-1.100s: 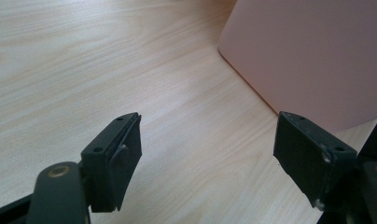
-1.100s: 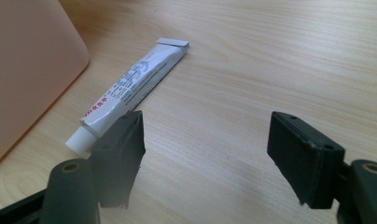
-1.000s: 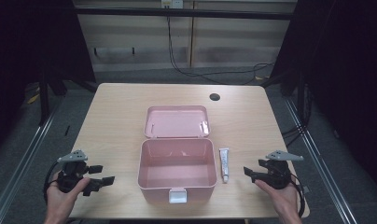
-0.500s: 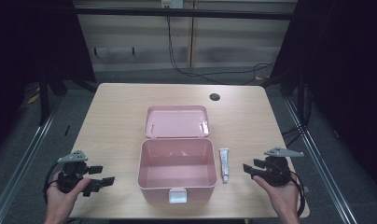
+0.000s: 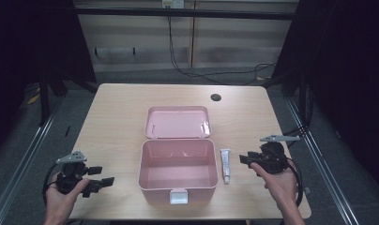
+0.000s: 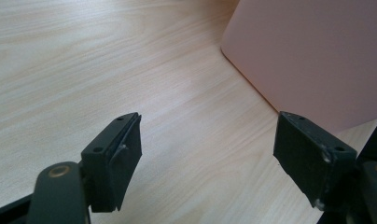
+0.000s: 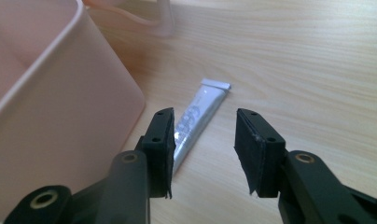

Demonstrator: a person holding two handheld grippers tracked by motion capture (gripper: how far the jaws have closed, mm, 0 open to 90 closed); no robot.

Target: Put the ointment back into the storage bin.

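Tube [image 7: 196, 126] of cream lies flat on the table [image 5: 117, 117], just beside the right wall of the open pink box [image 5: 178, 171], its crimped end pointing away from the person. What has changed is the right gripper [image 7: 203, 149]: a second ago its jaws stood wide near the table's right edge, and they have just been closing to about half that width, with nothing between the pads, while the hand has come a little nearer the box. My reading is that the person is sizing the jaws to the narrow tube before reaching in, so the pick-up is about to start rather than under way. From the right gripper view the tube runs ahead of the fingers and partly behind the left-hand one, closer to the box than the gap's centre line, not touching either pad; the hand would need to slide toward the box to straddle it. Well to the left of the box, the left gripper [image 6: 205, 154] rests with jaws spread wide and empty. Beyond the box its lid [image 5: 178, 122] lies tipped back on the tabletop.
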